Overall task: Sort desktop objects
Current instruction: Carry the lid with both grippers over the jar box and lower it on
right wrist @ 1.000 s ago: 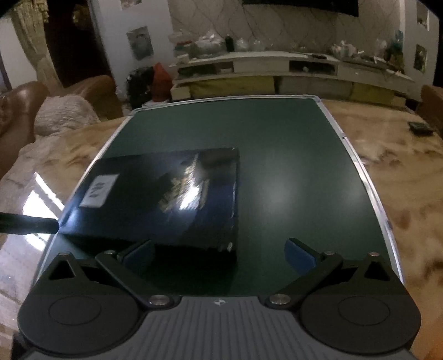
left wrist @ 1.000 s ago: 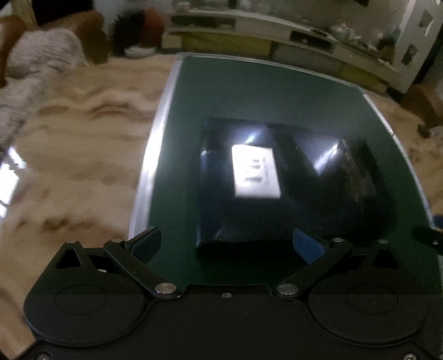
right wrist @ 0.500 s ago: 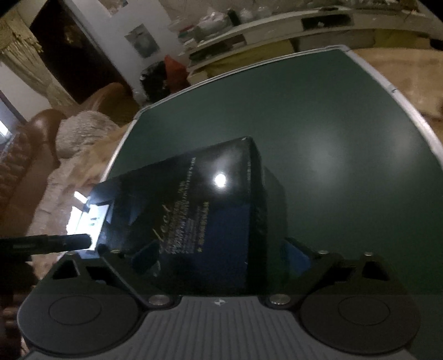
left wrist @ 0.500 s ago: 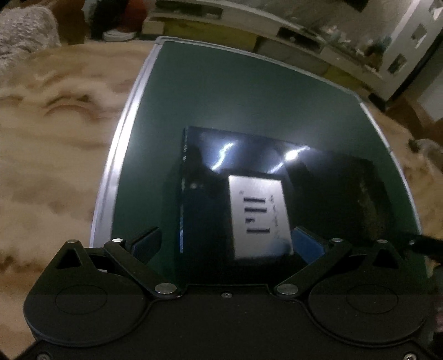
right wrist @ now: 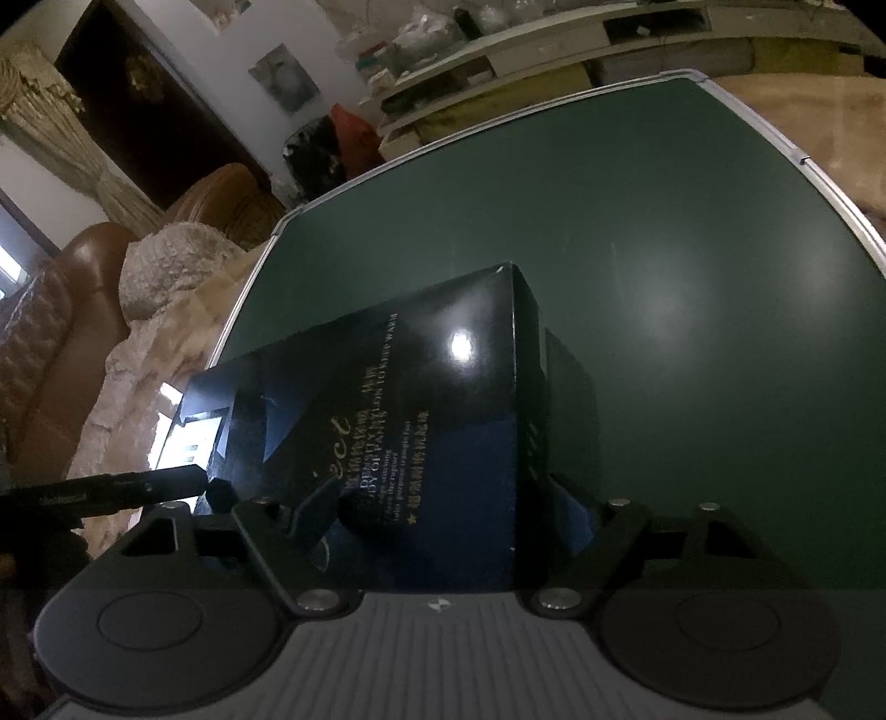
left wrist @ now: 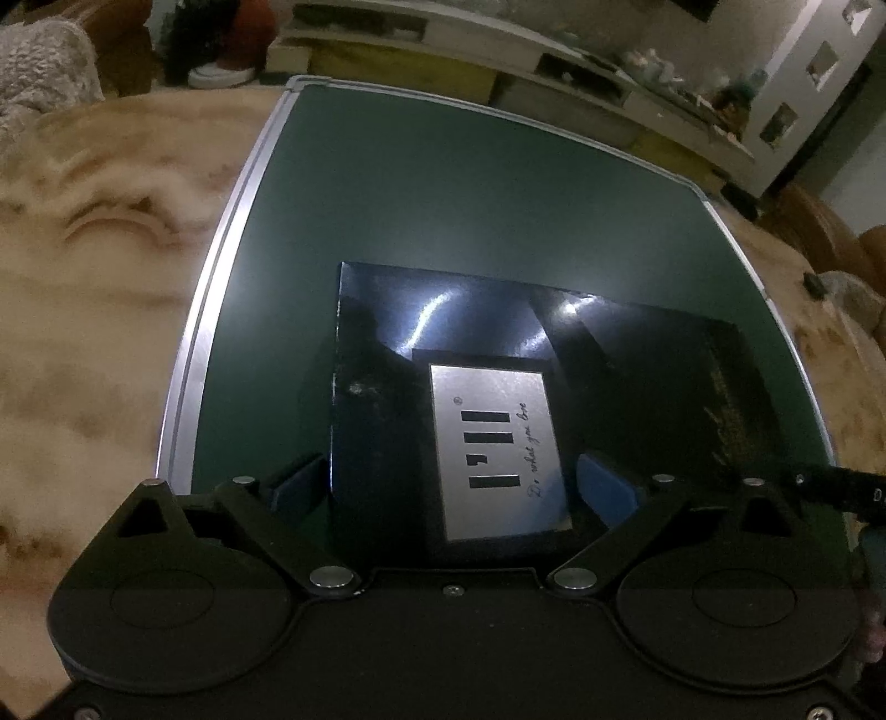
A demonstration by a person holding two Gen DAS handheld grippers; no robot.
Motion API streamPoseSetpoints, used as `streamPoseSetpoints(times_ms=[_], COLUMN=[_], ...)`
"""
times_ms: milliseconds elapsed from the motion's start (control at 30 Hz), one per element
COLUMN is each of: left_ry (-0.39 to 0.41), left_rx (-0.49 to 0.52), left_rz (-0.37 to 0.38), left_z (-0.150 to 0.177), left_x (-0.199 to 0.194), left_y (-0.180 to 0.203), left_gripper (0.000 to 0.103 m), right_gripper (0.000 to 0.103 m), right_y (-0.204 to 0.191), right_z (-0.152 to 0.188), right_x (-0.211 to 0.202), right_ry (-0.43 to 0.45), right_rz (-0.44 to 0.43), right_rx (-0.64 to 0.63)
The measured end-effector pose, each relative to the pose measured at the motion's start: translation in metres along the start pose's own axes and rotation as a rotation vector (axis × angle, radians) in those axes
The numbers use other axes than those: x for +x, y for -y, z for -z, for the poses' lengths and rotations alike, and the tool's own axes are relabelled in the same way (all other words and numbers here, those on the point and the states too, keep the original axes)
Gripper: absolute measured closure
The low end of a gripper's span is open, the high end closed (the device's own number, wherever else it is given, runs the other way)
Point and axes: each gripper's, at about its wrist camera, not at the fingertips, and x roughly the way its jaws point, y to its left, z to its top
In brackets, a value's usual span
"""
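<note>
A glossy black box [left wrist: 498, 387] with a silver label lies on the green board [left wrist: 443, 194]. My left gripper [left wrist: 454, 487] is open, its blue-padded fingers standing on either side of the box's near end. In the right wrist view the same box [right wrist: 421, 399], with gold lettering, sits between the fingers of my right gripper [right wrist: 437, 520], which is open around its other end. The box's right end looks raised off the green board [right wrist: 692, 249]. I cannot tell whether the pads touch the box.
The board lies on a marbled beige table [left wrist: 83, 277]. A brown sofa with a fluffy cushion [right wrist: 166, 266] stands to the left. A low white cabinet [left wrist: 498, 50] runs along the far wall.
Both grippers have moved forward over the box, so that it now sits between their fingers. The right wrist view has tilted and closed in on the box's end.
</note>
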Motion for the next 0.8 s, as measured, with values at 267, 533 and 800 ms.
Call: streamPoseSetpoints(times_ms=[267,533,800], left_ry=[-0.013,-0.011,-0.005], left_rx=[0.030,0.054,0.092], left_rz=[0.006,0.002,-0.015], left_z=[0.014,0.045,0.098], left_x=[-0.037,-0.095,-0.164], left_y=[0.011,0.026,0.043], left_gripper=[0.006,0.006,0.006], right_gripper=[0.019,0.019,0.019], right_y=[-0.015,-0.034,-0.065], right_z=[0.009,0.024,0.080], right_x=[-0.036,-0.076,-0.144], right_ry=[-0.002,-0.001,-0.001], right_rz=[0.014,0.029,0.042], right_rx=[0.000,0.002,-0.010])
